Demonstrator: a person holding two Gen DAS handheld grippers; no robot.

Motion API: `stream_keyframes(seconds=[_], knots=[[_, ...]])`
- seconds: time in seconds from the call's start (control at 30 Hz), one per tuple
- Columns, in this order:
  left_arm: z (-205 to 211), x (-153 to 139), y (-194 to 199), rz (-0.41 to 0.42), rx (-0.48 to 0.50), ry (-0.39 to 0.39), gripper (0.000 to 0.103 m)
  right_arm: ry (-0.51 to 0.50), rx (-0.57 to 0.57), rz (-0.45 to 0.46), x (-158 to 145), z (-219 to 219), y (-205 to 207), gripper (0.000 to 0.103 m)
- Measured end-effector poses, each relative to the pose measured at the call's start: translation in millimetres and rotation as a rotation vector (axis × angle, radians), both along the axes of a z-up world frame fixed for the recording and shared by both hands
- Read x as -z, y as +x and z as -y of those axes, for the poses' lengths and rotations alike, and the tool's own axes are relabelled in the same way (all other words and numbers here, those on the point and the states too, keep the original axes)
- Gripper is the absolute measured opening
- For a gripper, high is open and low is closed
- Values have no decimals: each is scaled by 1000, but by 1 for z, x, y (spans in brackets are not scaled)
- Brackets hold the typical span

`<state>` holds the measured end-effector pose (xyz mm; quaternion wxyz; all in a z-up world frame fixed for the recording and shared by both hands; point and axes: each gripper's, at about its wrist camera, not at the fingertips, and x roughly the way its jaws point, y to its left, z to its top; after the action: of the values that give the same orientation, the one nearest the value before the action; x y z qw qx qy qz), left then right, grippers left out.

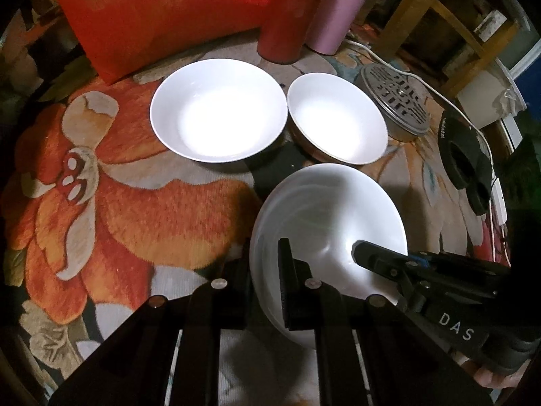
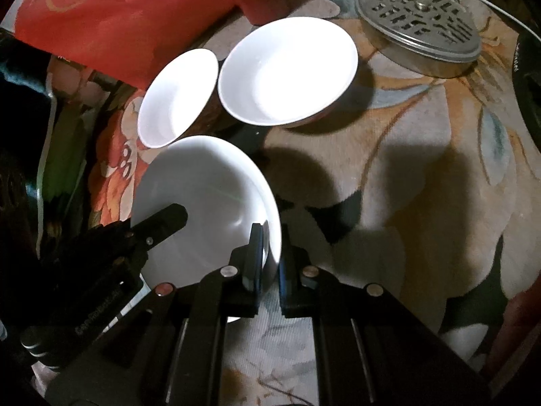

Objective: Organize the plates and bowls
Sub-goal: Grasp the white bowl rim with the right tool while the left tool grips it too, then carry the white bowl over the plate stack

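Gripping opposite edges of the nearest white bowl (image 1: 324,223), both claws are clenched on its rim: the left claw (image 1: 267,291) pinches the near-left edge, with one finger inside the bowl and one outside, and the right claw (image 2: 270,270) does the same on the other side. The bowl sits low over the flowered tabletop (image 1: 135,209); whether it has cleared the cloth cannot be told. Just beyond it stand a wide bowl (image 1: 218,110) and a smaller bowl (image 1: 338,118), rims almost touching. Stacking looks like the step in hand, so the person should probably raise both hands evenly, keep the bowl level, and centre it over the wide bowl before easing down. Farther back are a red bag (image 1: 162,10) and a slotted metal lid (image 1: 395,101).
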<state>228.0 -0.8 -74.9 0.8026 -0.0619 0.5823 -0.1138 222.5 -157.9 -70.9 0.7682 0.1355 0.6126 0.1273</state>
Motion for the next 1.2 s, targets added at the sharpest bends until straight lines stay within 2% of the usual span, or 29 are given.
stream_keyframes(seconds=[0.33,0.73,0.97,1.2], knots=[[19,-30,-23,21,44,48,11,11,10,9,-25,16,-29,8],[75,-65,-53,61,119,71,11,30,120,32,-56,63,-77,8],[101,-76,-71,69,140,57,11,21,153,57,-71,89,-96,8],[122,-74,-83,59,176,47,11,9,167,63,-78,113,-108,8]])
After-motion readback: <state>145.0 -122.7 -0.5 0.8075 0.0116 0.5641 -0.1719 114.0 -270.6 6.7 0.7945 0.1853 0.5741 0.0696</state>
